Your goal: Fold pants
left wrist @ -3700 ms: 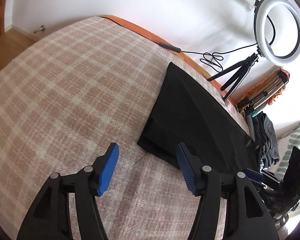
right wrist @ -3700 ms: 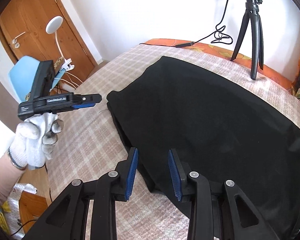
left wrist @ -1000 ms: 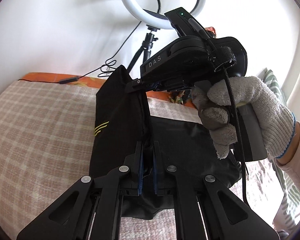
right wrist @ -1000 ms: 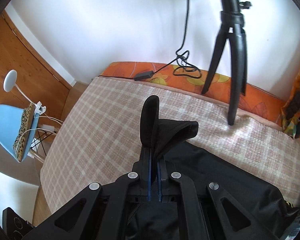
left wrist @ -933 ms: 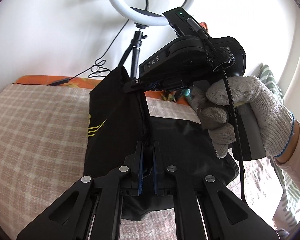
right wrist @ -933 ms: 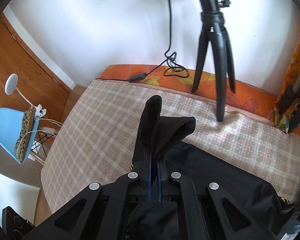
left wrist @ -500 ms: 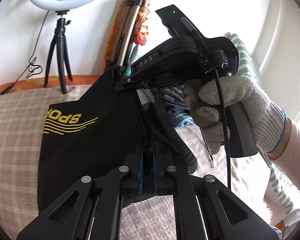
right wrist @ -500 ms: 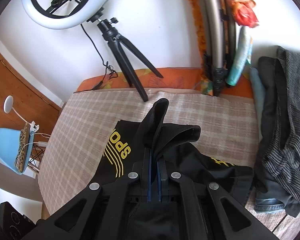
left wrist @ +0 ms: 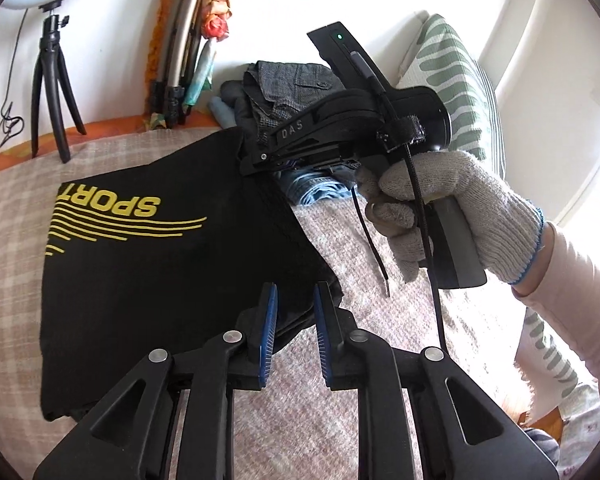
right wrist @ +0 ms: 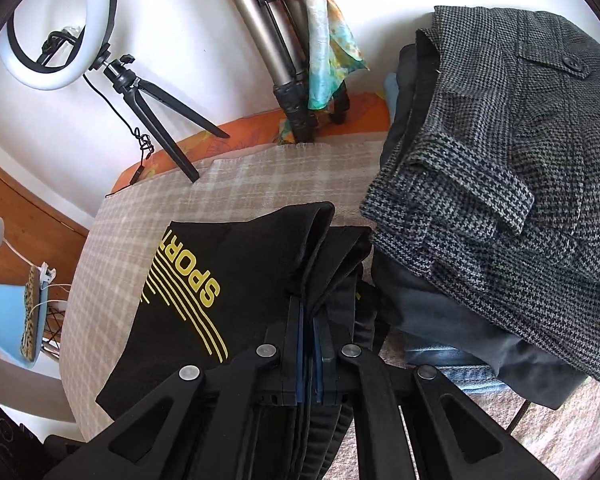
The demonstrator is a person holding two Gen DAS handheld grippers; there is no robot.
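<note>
Black pants (left wrist: pixel 148 264) with a yellow SPORT print lie folded over on the checked bed cover (left wrist: pixel 8 216). My left gripper (left wrist: pixel 295 312) is open, its blue pads astride the near edge of the pants, not pinching it. My right gripper (left wrist: pixel 256 162), held in a white-gloved hand, is shut on the far top edge of the pants. In the right wrist view the right gripper (right wrist: pixel 308 320) is shut on bunched black fabric (right wrist: pixel 260 264), with the print to its left.
A pile of folded clothes topped by grey houndstooth fabric (right wrist: pixel 500 168) lies right beside the pants. A ring light on a small tripod (right wrist: pixel 140 92) and a larger tripod (right wrist: pixel 276 56) stand at the wall. A striped pillow (left wrist: pixel 456 76) is at the right.
Both grippers carried the pants' end over toward the clothes pile, and the fold with the SPORT print now lies flat. My left gripper has opened and let go; the right stays shut.
</note>
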